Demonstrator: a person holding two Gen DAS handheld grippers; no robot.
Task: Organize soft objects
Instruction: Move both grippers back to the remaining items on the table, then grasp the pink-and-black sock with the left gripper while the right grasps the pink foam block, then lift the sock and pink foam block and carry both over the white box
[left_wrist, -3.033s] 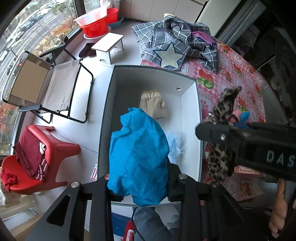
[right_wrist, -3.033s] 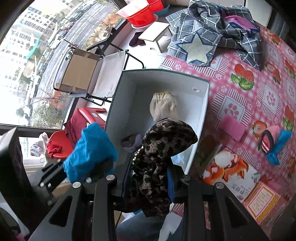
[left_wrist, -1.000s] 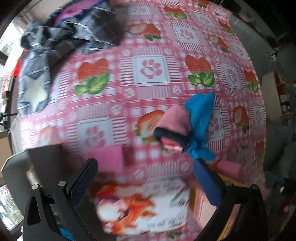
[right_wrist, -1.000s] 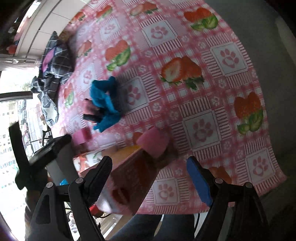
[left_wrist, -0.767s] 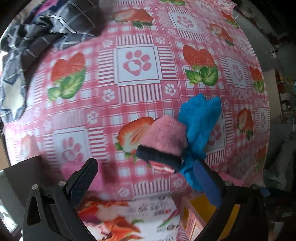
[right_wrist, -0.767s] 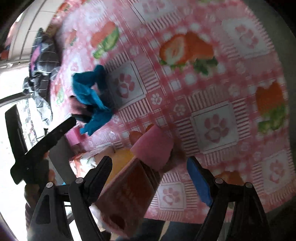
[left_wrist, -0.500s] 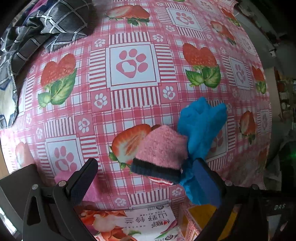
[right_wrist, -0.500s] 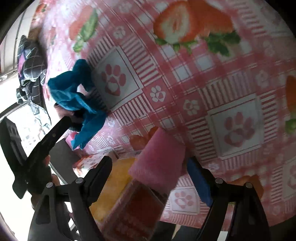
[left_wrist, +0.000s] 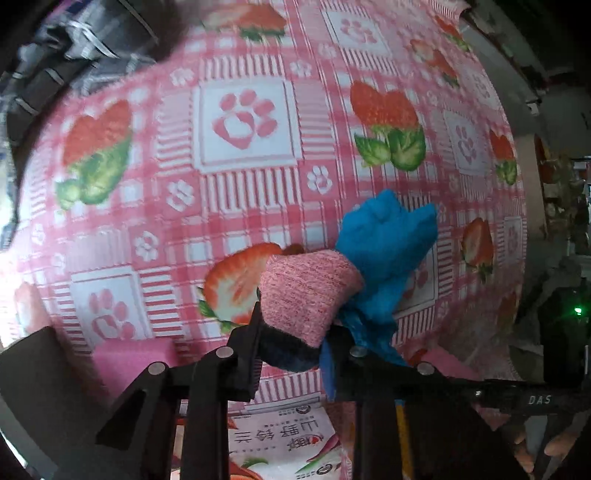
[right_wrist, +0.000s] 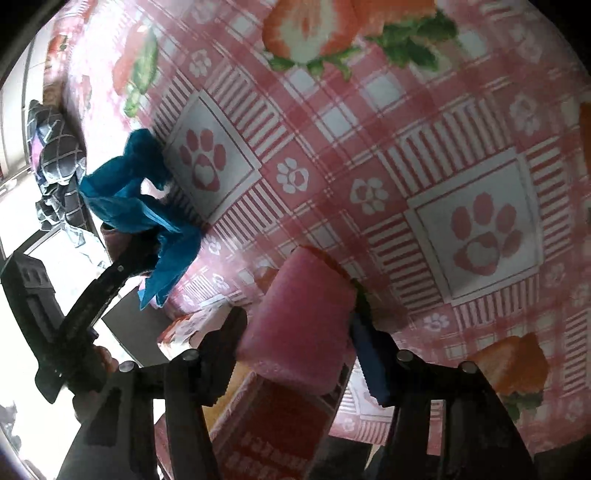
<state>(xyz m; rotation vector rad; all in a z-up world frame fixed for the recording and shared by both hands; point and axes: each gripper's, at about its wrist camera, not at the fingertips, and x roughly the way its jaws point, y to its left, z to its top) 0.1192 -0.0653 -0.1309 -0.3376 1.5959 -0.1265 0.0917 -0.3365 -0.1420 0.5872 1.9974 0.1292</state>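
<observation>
In the left wrist view my left gripper (left_wrist: 293, 347) is shut on a pink knitted sock (left_wrist: 306, 291) at its dark navy cuff, on the strawberry tablecloth (left_wrist: 243, 122). A blue cloth (left_wrist: 388, 243) lies against the sock's right side and trails under the right finger. The right wrist view shows my right gripper (right_wrist: 297, 343) with its jaws closing on a pink sponge (right_wrist: 303, 321), and both pads touch its sides. Off to the left there, the left gripper (right_wrist: 122, 266) stands by the blue cloth (right_wrist: 136, 199).
A second pink sponge (left_wrist: 136, 362) lies at the lower left beside a printed box (left_wrist: 280, 439). A red and orange box (right_wrist: 273, 424) sits under the held sponge. Plaid clothing (left_wrist: 74, 48) is heaped at the far left. A hand (right_wrist: 105, 363) holds the left gripper.
The left jaws, wide open half a second ago, have shut on the pink sock's cuff. The right gripper has sunk onto the pink sponge and its jaws have narrowed around it.
</observation>
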